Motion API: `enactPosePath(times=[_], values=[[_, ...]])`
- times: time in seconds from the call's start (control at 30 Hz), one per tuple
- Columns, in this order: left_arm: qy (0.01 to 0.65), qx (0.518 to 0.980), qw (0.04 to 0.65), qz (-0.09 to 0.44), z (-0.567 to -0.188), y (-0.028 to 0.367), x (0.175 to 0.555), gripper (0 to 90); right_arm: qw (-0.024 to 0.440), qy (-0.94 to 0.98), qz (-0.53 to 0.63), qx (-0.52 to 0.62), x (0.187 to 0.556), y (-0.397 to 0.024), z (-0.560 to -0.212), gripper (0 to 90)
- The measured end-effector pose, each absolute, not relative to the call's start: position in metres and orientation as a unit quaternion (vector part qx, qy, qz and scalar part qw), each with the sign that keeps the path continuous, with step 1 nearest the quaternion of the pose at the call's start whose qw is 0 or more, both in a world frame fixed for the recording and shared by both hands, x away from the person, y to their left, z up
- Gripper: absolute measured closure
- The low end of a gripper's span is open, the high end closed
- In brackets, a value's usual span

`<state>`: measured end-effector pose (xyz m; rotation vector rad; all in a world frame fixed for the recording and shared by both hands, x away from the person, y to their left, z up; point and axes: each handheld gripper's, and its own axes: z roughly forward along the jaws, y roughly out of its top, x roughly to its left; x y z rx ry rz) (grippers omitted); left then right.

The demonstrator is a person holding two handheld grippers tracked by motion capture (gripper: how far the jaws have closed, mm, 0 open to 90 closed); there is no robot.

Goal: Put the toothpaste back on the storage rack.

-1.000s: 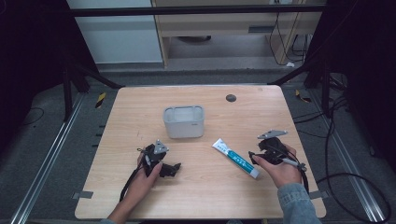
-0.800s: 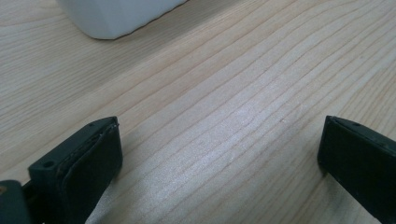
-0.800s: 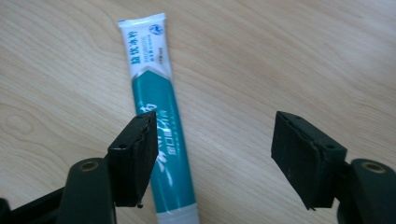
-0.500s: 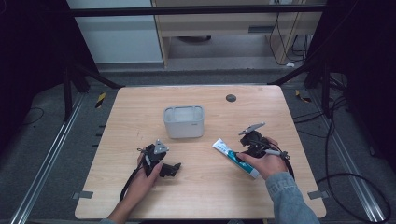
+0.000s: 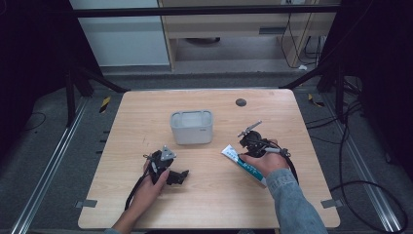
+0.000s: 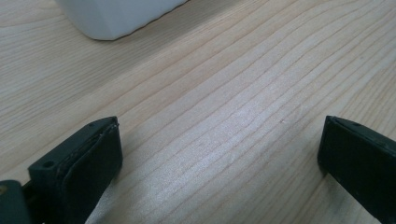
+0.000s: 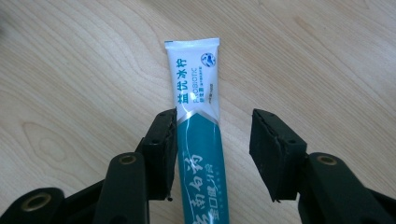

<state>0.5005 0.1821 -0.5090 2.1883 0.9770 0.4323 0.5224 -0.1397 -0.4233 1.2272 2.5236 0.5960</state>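
**Now: tube between the right jaws**

Here, right gripper (image 7: 212, 154) spread wide around the toothpaste tube (image 7: 198, 154), low in the middle of the right gripper view. Long axis up and down the picture, flat end at the top, in line with the jaws. Left jaw touching the tube's side, right jaw with a gap. Probably ready to pinch.

Left gripper (image 6: 217, 154) also spread wide, over bare wood, holding nothing, farther from the tube.

One tube. One white box (image 5: 191, 126), centre of the table (image 5: 146, 107). One dark disc (image 5: 240, 102), upper right.
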Motion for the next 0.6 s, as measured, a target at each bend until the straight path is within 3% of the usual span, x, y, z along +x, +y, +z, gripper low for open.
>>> enactPosePath(times=[0.6], values=[[0.376, 0.843, 0.346, 0.167, -0.509, 0.182, 0.501, 0.0, 0.087, 0.884, 0.166, 0.428, 0.542, -0.121, -0.456, 51.8]])
